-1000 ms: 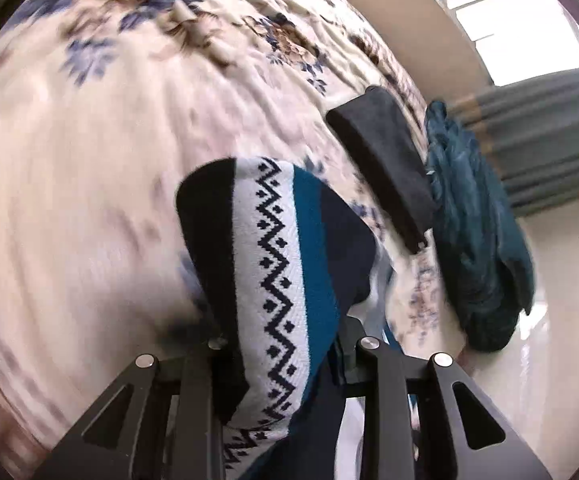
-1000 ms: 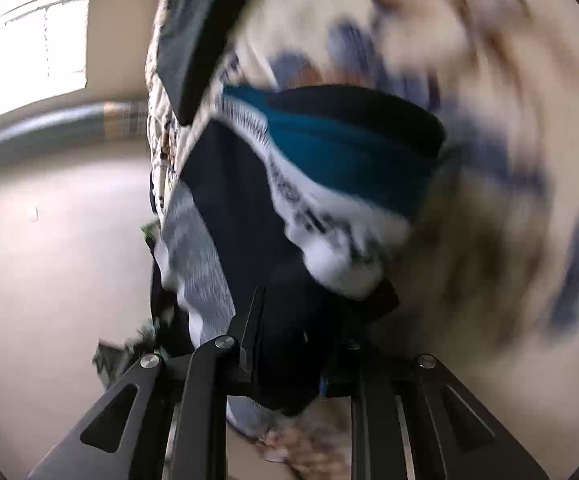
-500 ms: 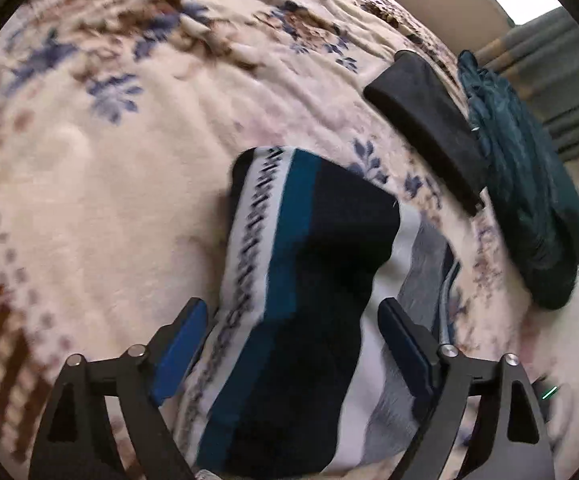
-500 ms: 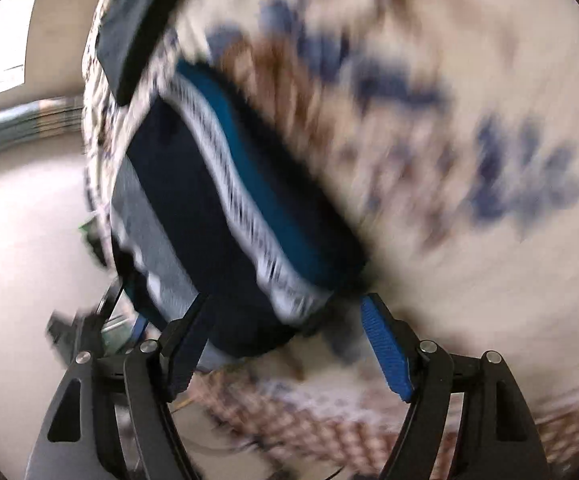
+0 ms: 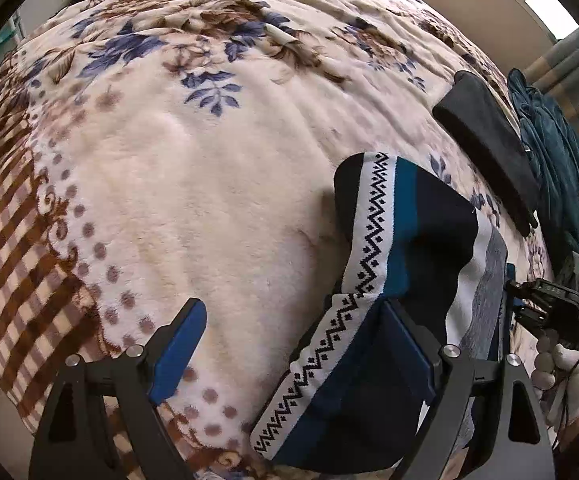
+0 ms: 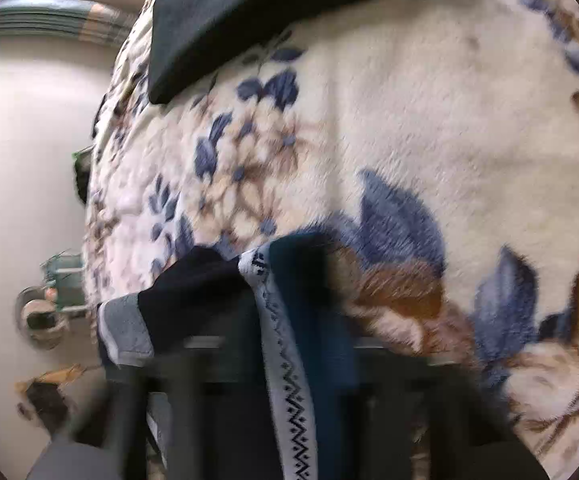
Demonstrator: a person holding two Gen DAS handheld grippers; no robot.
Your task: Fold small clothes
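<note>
Both wrist views steeply down, close over blanket (image 5: 217,208), sharing sweater (image 5: 405,248)

Folded sweater (image 5: 405,280) on the blanket (image 5: 209,200), folded cloth (image 5: 485,140) beyond it, heaped garment (image 5: 561,168) farther right.

Blanket (image 5: 217,200): plush fleece, soft, matt. Sweater (image 5: 405,248): knit cloth, fine ribs, matt. Folded dark cloth (image 5: 485,136): smooth, matt. Teal garment (image 5: 561,160): velvety, slight sheen. Left hand-held gripper (image 5: 293,340): matt black plastic, blue pads, shiny metal screws.
</note>
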